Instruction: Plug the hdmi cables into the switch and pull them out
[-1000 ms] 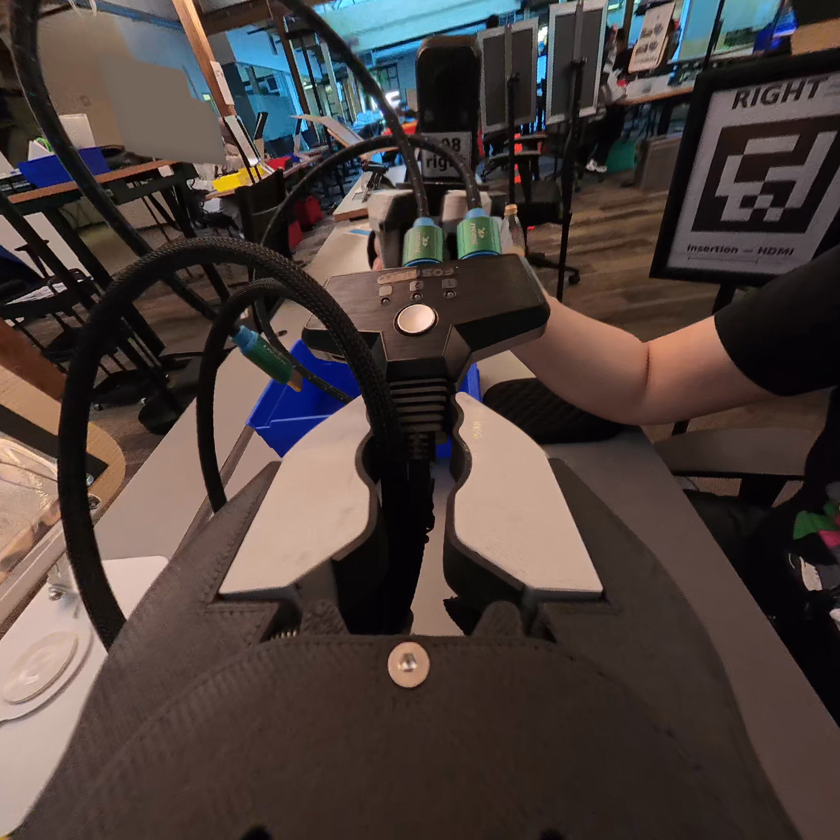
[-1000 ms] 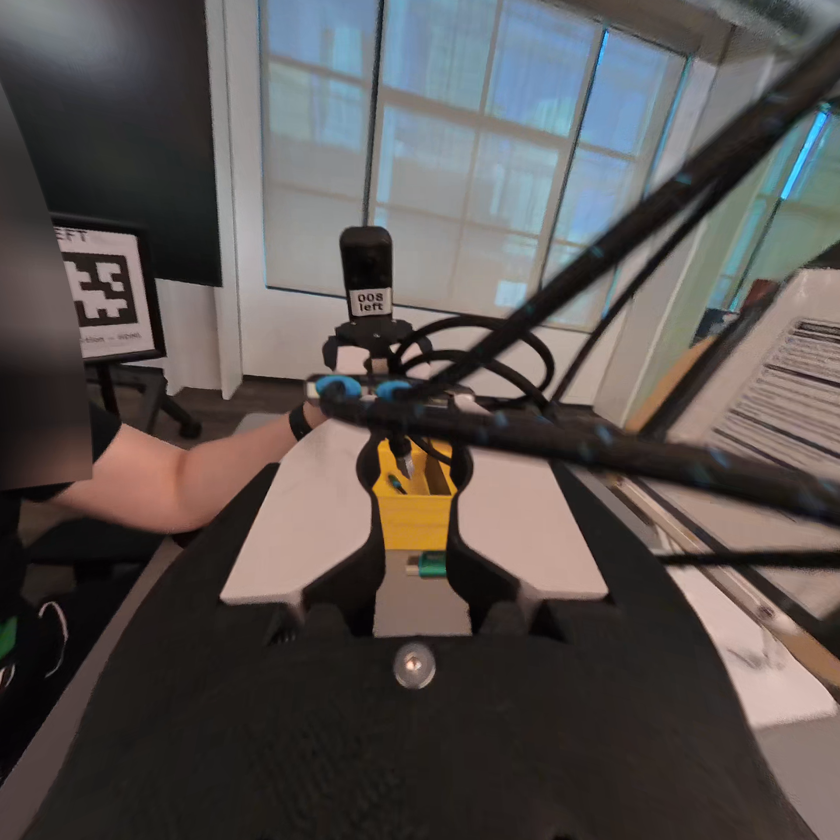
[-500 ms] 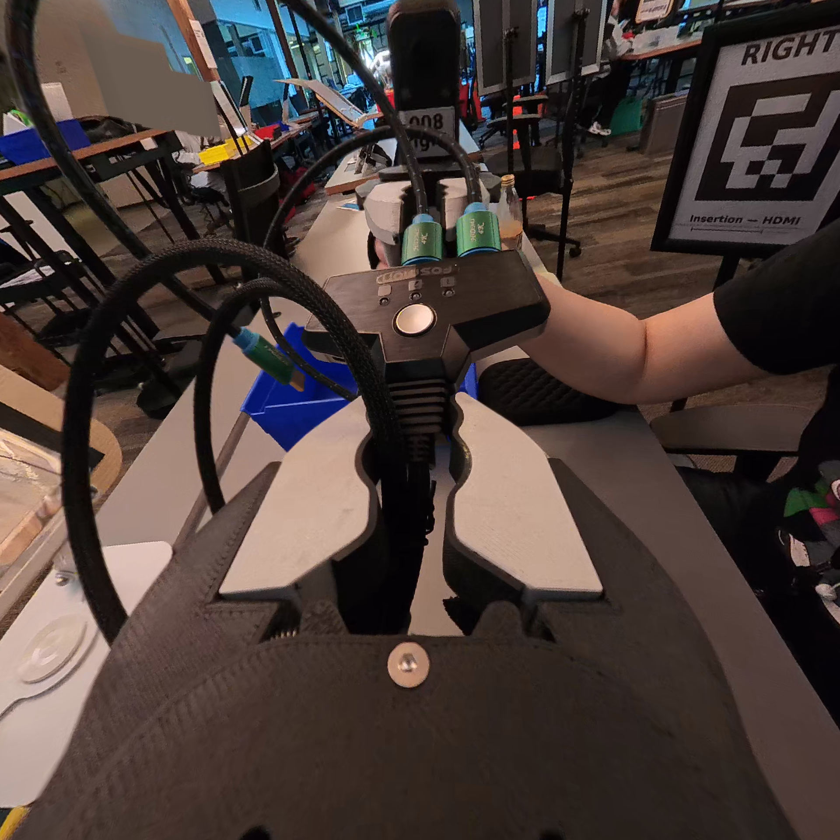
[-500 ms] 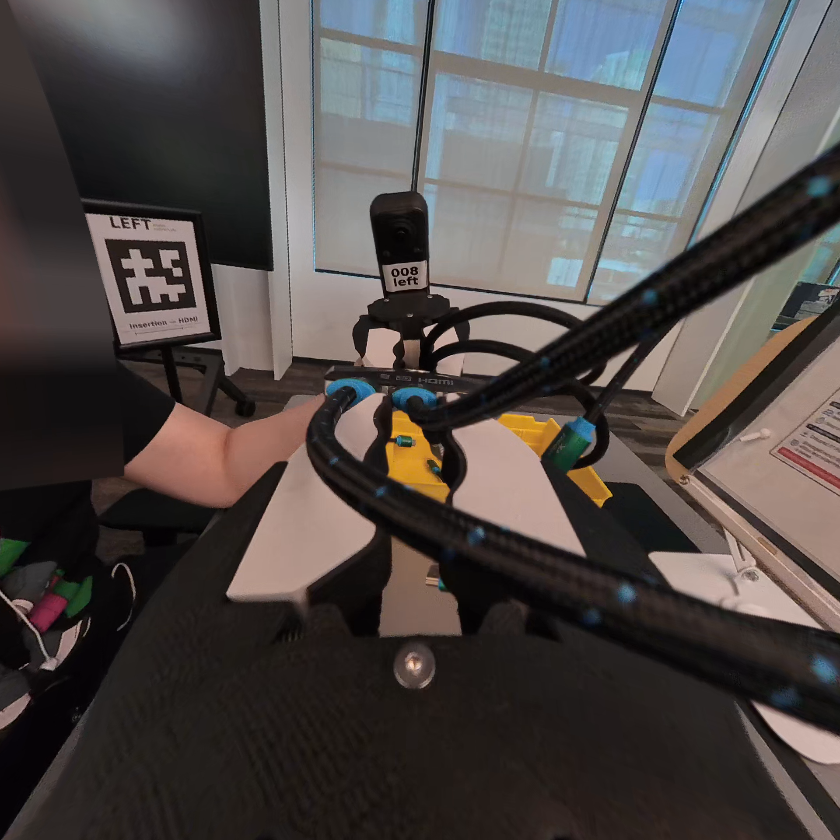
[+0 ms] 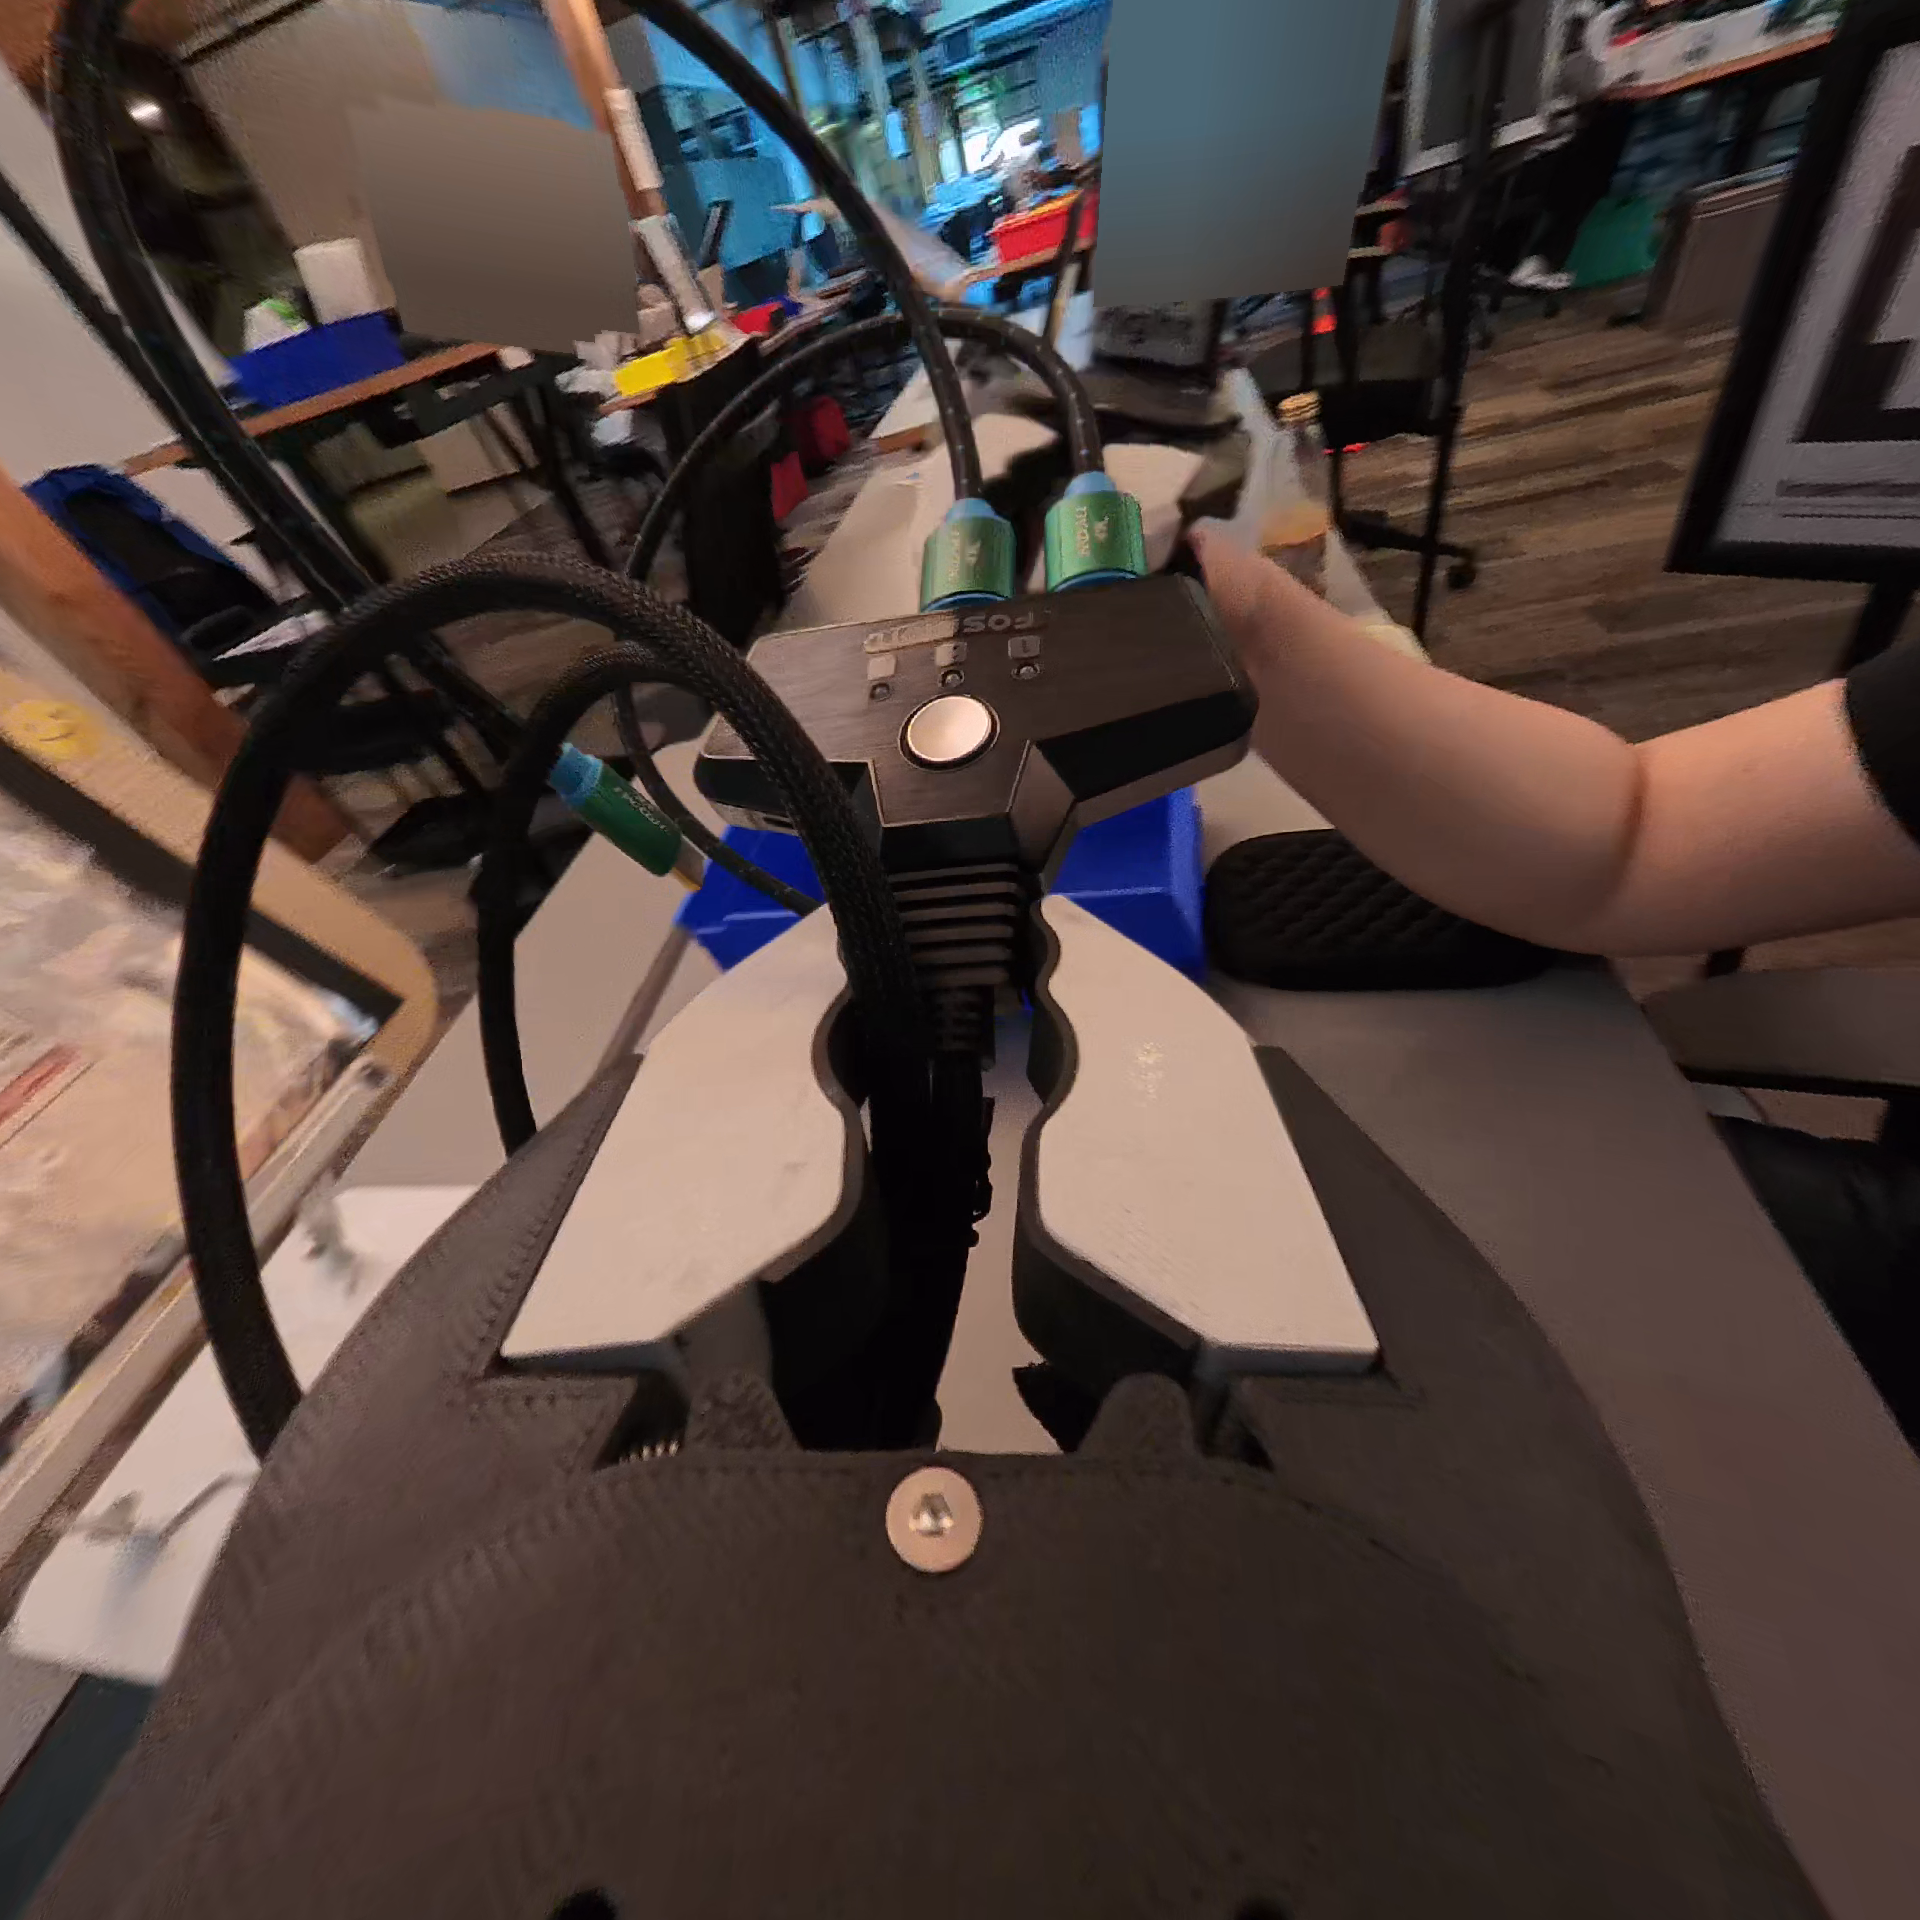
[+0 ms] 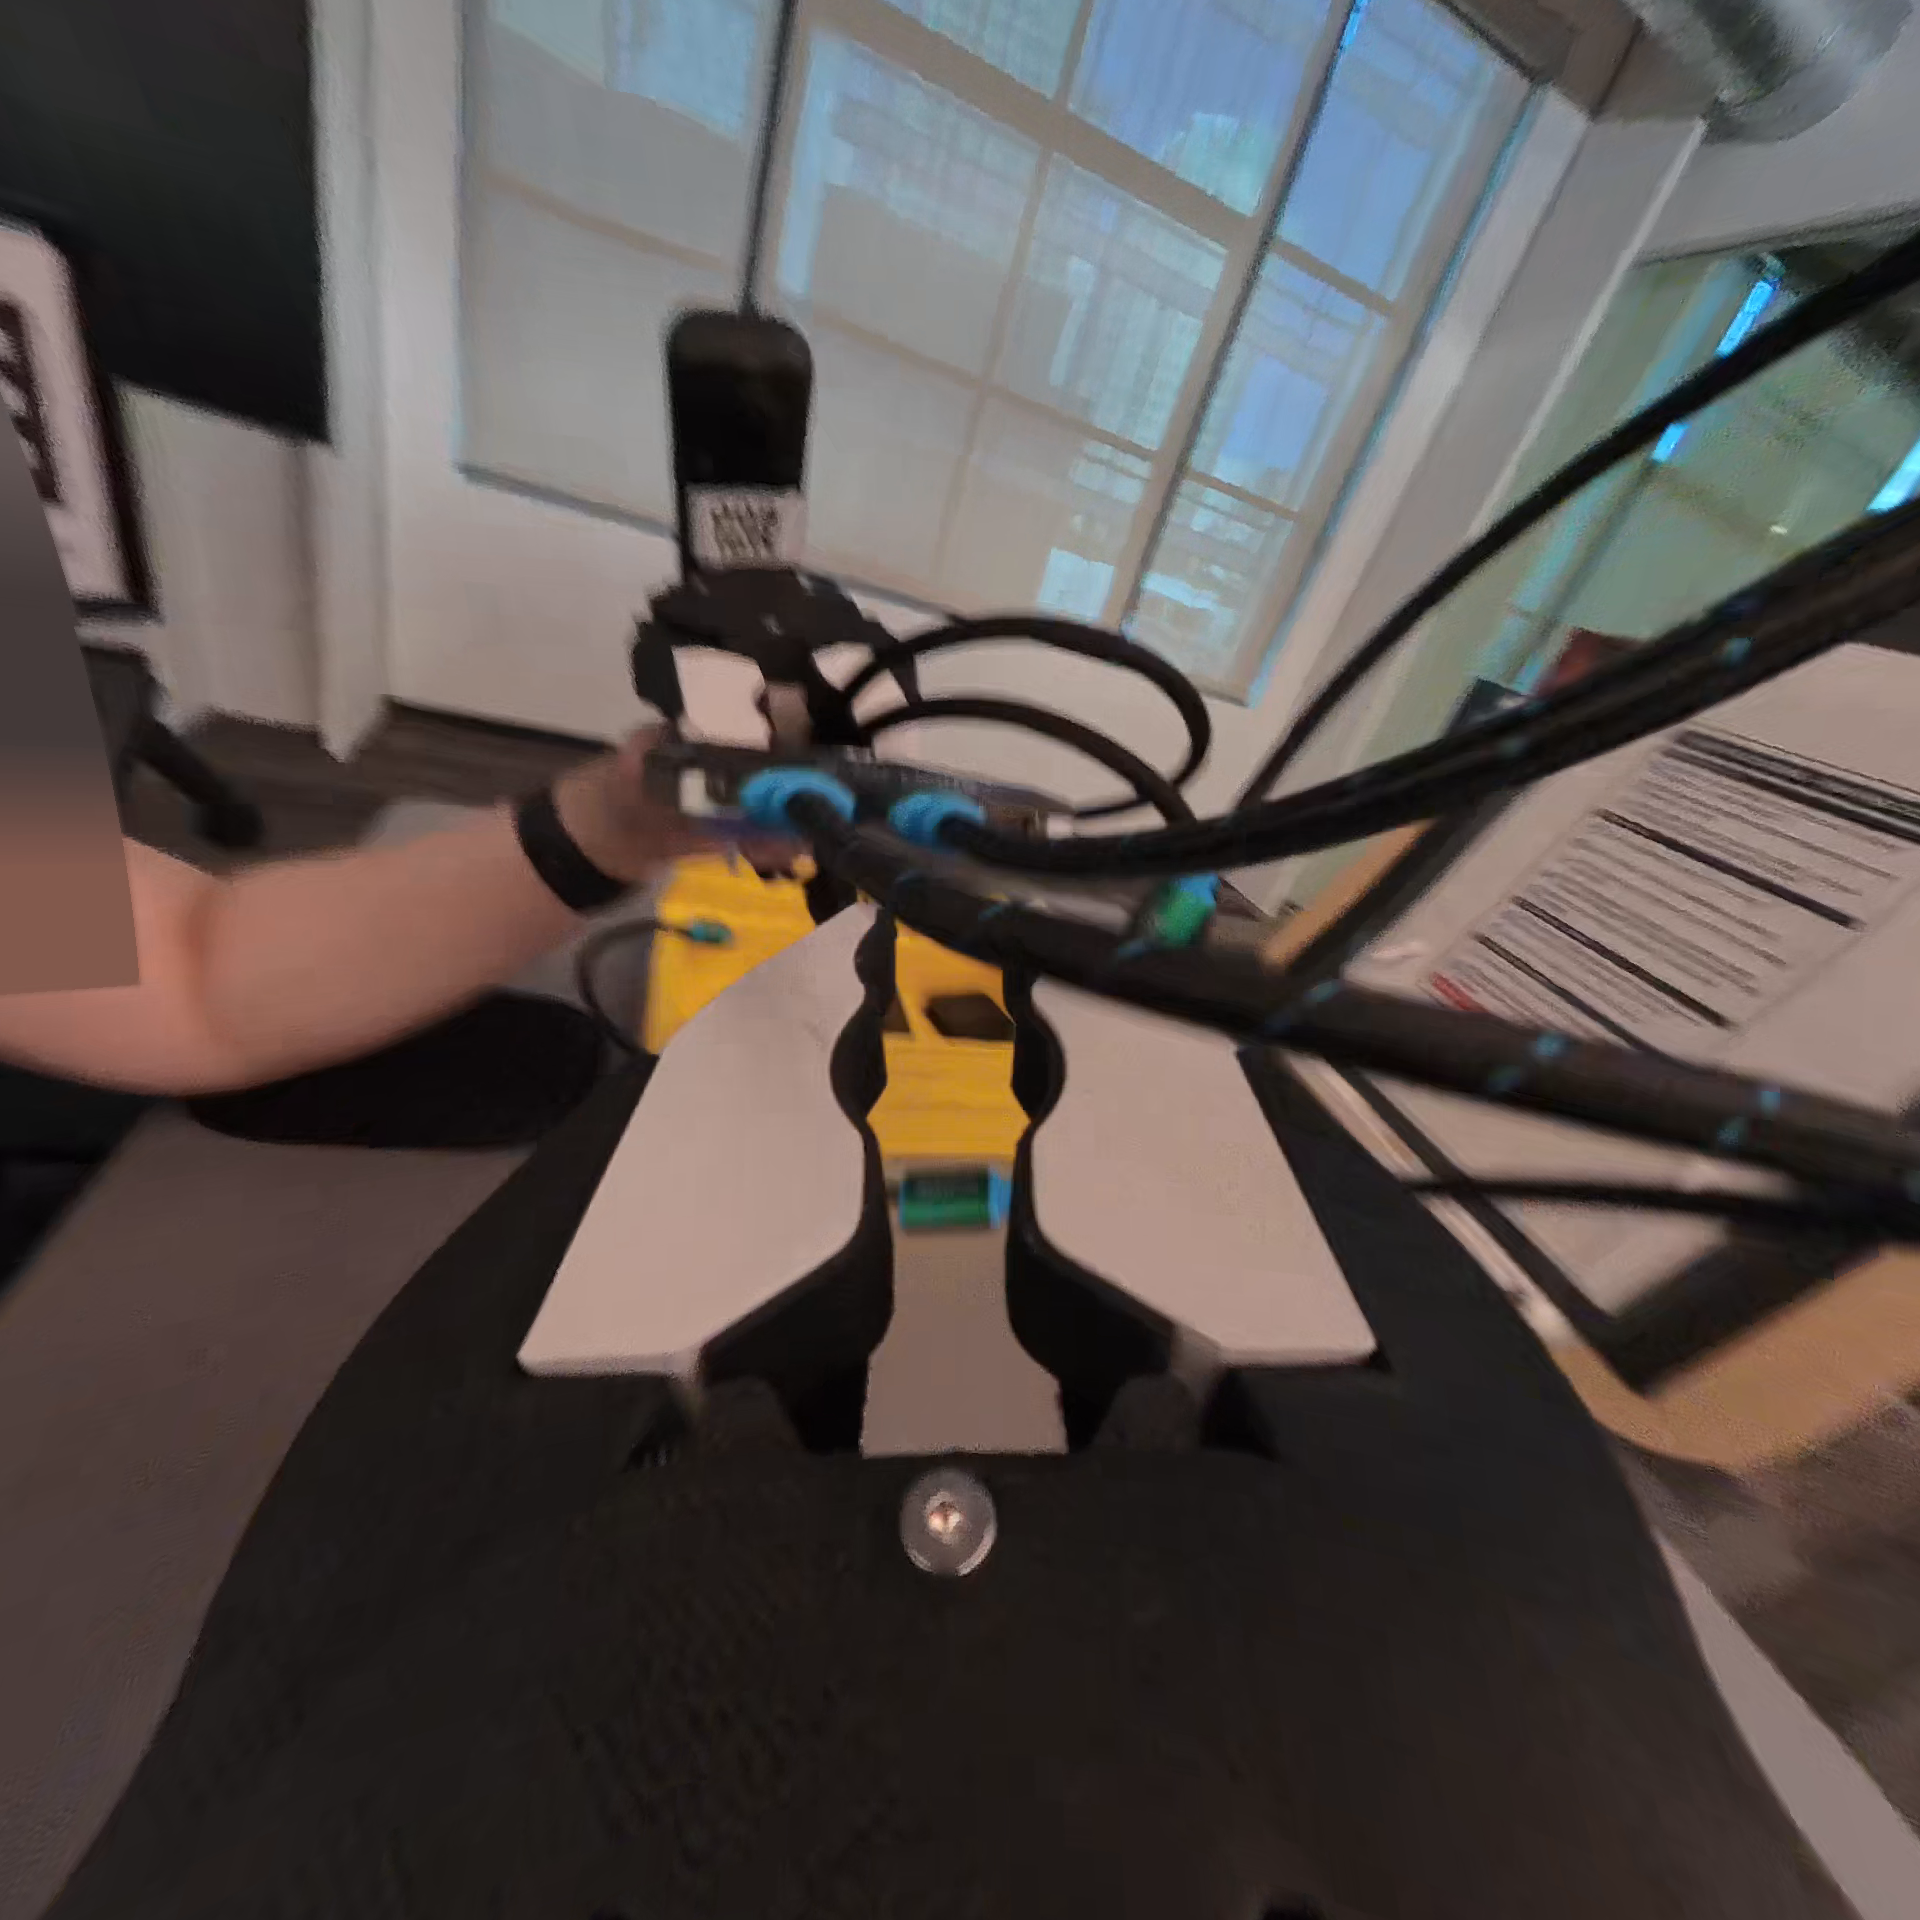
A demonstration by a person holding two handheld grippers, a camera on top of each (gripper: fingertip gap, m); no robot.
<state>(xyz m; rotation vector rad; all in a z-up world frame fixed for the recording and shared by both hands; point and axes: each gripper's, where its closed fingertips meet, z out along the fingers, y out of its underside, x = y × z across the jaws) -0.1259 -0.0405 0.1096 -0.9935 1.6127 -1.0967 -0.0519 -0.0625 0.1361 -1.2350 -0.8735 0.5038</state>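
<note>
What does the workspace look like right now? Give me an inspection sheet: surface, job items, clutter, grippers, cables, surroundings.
Surface: grey table, bare near the person's arm.
Job's things: black HDMI switch held above the table; two green plugs seated in its far edge; a third green plug hangs loose at left.
Clutter: blue bin under the switch; black pad; framed sheet at left.
Grippers: left gripper shut on the switch's ribbed tail; right gripper open, holding nothing.
Cables: black braided cables loop left of the switch and cross the right wrist view.
Surroundings: workshop benches, large window, marker sign.
</note>
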